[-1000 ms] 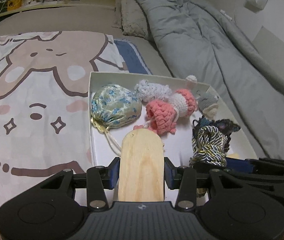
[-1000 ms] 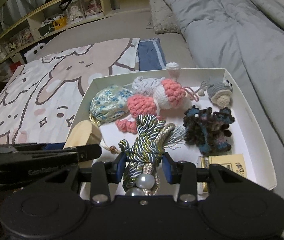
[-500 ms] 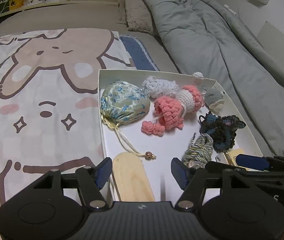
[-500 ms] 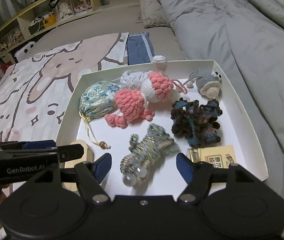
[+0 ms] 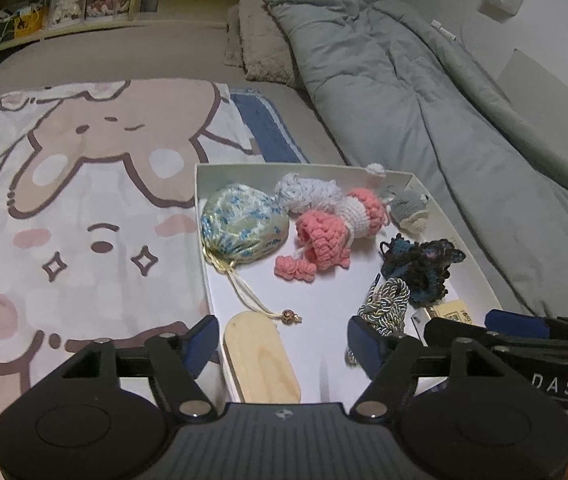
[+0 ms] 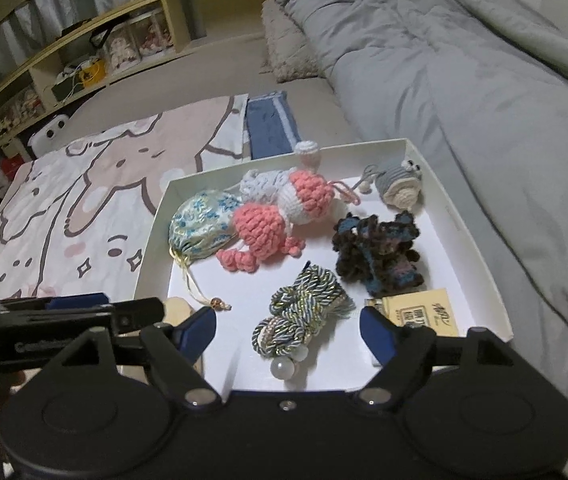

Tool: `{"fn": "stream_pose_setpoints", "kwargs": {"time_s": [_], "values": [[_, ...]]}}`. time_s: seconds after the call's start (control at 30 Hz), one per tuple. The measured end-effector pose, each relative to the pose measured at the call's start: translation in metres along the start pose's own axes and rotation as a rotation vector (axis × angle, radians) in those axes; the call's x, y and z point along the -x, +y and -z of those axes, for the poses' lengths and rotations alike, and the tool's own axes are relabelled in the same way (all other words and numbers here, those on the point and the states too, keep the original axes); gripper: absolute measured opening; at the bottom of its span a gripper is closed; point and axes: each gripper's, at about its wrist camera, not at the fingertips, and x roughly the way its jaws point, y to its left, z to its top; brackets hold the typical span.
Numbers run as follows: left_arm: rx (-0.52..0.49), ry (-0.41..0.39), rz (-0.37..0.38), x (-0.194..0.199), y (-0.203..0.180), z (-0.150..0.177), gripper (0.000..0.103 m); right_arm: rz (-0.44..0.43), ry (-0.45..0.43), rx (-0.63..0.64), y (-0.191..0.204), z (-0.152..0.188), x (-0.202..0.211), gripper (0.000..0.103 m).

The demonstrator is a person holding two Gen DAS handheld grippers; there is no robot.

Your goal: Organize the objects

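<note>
A white shallow box (image 5: 203,216) (image 6: 468,240) lies on the bed. Inside lie a pale wooden block (image 5: 258,354) (image 6: 175,307), a twisted cord bundle with pearl beads (image 6: 304,312) (image 5: 386,306), a floral drawstring pouch (image 5: 240,228) (image 6: 200,230), a pink crochet toy (image 5: 330,232) (image 6: 284,212), a dark yarn piece (image 6: 376,256) (image 5: 424,264), a grey crochet figure (image 6: 398,184) and a small yellow card box (image 6: 422,314). My left gripper (image 5: 282,342) hangs over the wooden block, jaws opening, pads off it. My right gripper (image 6: 288,332) is over the cord bundle, jaws opening, not touching it.
A cartoon-rabbit blanket (image 5: 68,208) covers the bed left of the box. A grey duvet (image 5: 424,112) is heaped to the right. A fuzzy pillow (image 5: 262,54) lies behind. Shelves with boxed dolls (image 6: 96,52) run along the back.
Both grippers let go: the left released the wooden block, the right released the cord bundle. Both things now lie in the box, and both grippers have risen and drawn back with jaws spreading.
</note>
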Motion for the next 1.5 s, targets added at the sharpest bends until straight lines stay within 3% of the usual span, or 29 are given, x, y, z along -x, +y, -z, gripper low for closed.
{"fn": "stream_pose_setpoints", "kwargs": {"time_s": [0.07,0.37,0.67,1.0,1.5], "values": [[-0.007,-0.014,-0.011,0.009,0.001,-0.001,0.088,0.010,-0.014,-0.004,0.002,0.000,0.005,0.085],[-0.012,-0.061,-0.055,0.049,0.014,-0.003,0.102,0.034,-0.063,-0.039,0.013,0.002,0.037,0.102],[-0.071,-0.102,-0.045,0.093,0.017,0.007,0.103,0.091,-0.127,-0.073,0.020,0.013,0.075,0.103],[-0.142,-0.178,-0.103,0.137,0.020,0.019,0.103,0.119,-0.173,-0.094,0.023,0.031,0.108,0.103],[-0.206,-0.168,-0.179,0.151,0.032,0.045,0.103,0.151,-0.164,-0.039,0.044,0.070,0.122,0.103]]}}
